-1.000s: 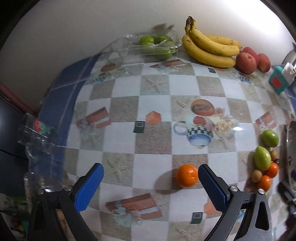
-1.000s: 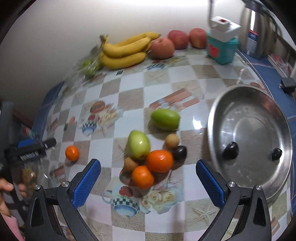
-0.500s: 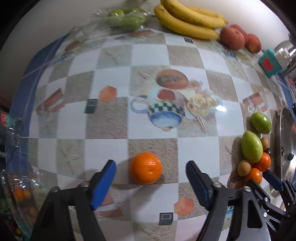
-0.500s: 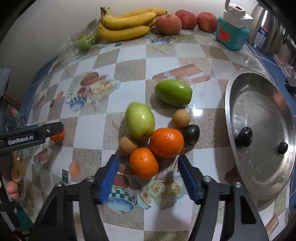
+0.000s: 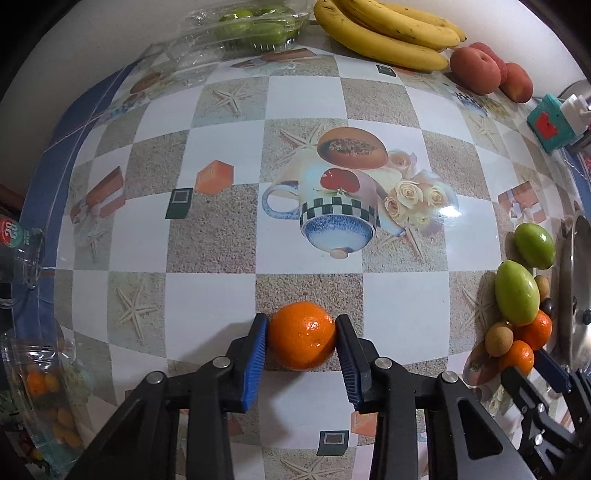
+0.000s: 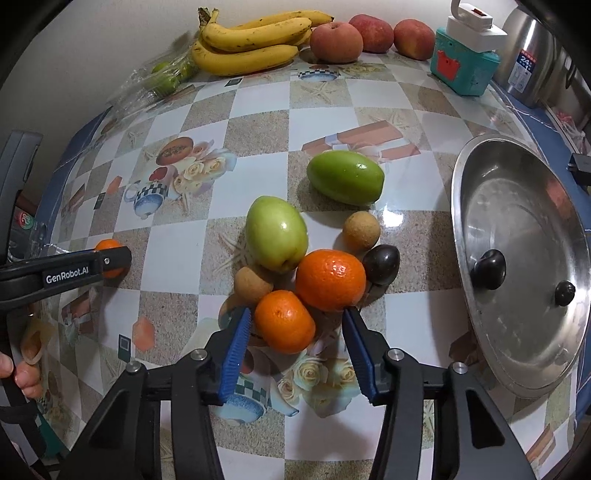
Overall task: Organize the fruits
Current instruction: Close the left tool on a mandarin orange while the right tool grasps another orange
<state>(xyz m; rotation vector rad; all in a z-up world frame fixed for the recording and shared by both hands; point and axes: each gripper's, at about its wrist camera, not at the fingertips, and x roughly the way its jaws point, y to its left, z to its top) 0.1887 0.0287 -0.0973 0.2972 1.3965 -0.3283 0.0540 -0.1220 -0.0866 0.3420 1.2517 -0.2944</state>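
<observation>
My left gripper is shut on a lone orange that rests on the checkered tablecloth; both blue pads touch its sides. It also shows in the right wrist view behind the left gripper's finger. My right gripper is open, its jaws on either side of a small orange at the front of a fruit pile: a bigger orange, a green mango, a second green mango, two small brown fruits and a dark one.
Bananas, three peaches and a bag of green fruit lie along the back wall. A steel lid lies right of the pile. A teal box and a kettle stand at the back right. A bag of small fruit hangs off the left edge.
My left gripper moved forward and closed on the lone orange. My right gripper came down closer to the pile and narrowed around the small front orange.
</observation>
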